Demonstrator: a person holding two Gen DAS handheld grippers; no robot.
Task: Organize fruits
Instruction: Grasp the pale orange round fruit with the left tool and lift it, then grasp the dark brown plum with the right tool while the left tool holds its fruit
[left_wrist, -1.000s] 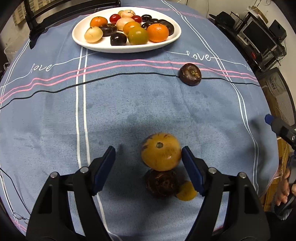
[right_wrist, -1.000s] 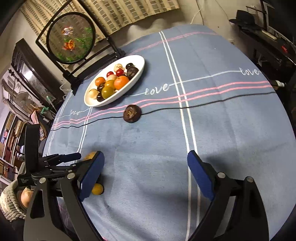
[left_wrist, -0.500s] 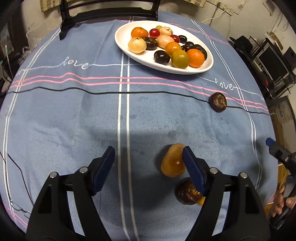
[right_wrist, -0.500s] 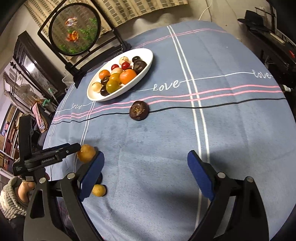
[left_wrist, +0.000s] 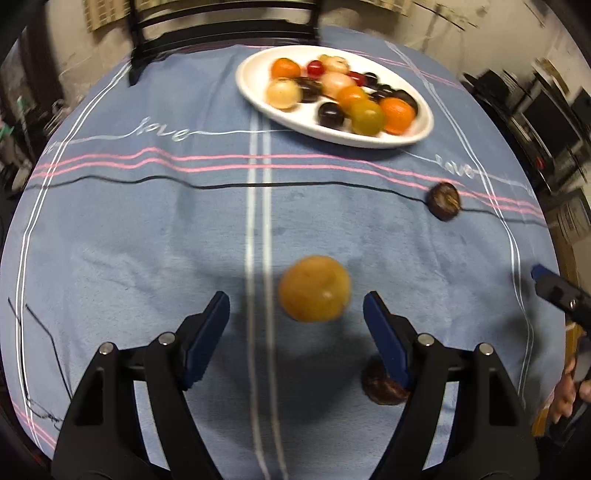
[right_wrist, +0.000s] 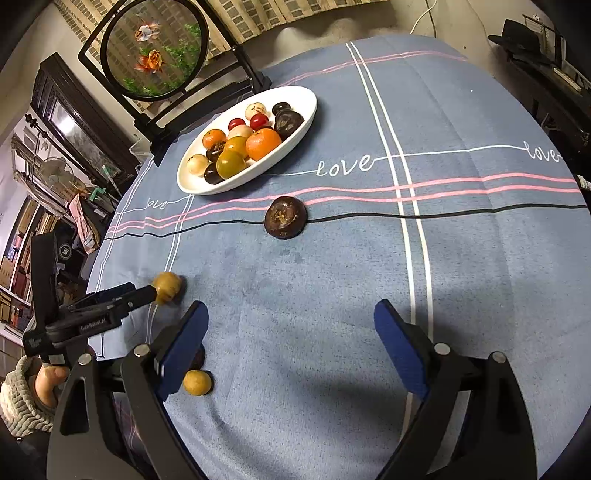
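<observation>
A yellow-orange fruit (left_wrist: 314, 288) lies on the blue tablecloth just ahead of my open left gripper (left_wrist: 296, 310), between its fingers and touching neither; it also shows in the right wrist view (right_wrist: 168, 287). A dark brown fruit (left_wrist: 382, 386) lies behind the left gripper's right finger. Another dark fruit (right_wrist: 285, 218) lies on the black stripe in mid-table. A small yellow fruit (right_wrist: 197, 382) lies by my open, empty right gripper (right_wrist: 291, 325). The white oval plate (right_wrist: 295, 131) at the back holds several fruits.
A round fish-picture stand (right_wrist: 155, 48) on a black frame stands behind the plate. The table edge curves close on the left in the right wrist view. Shelves and furniture surround the table. The other gripper's tip (left_wrist: 554, 286) shows at the right edge.
The left gripper has swung left and back, so the yellow-orange fruit now lies centred between its fingers. The dark fruit has slid behind its right finger. The right gripper has hardly moved.
</observation>
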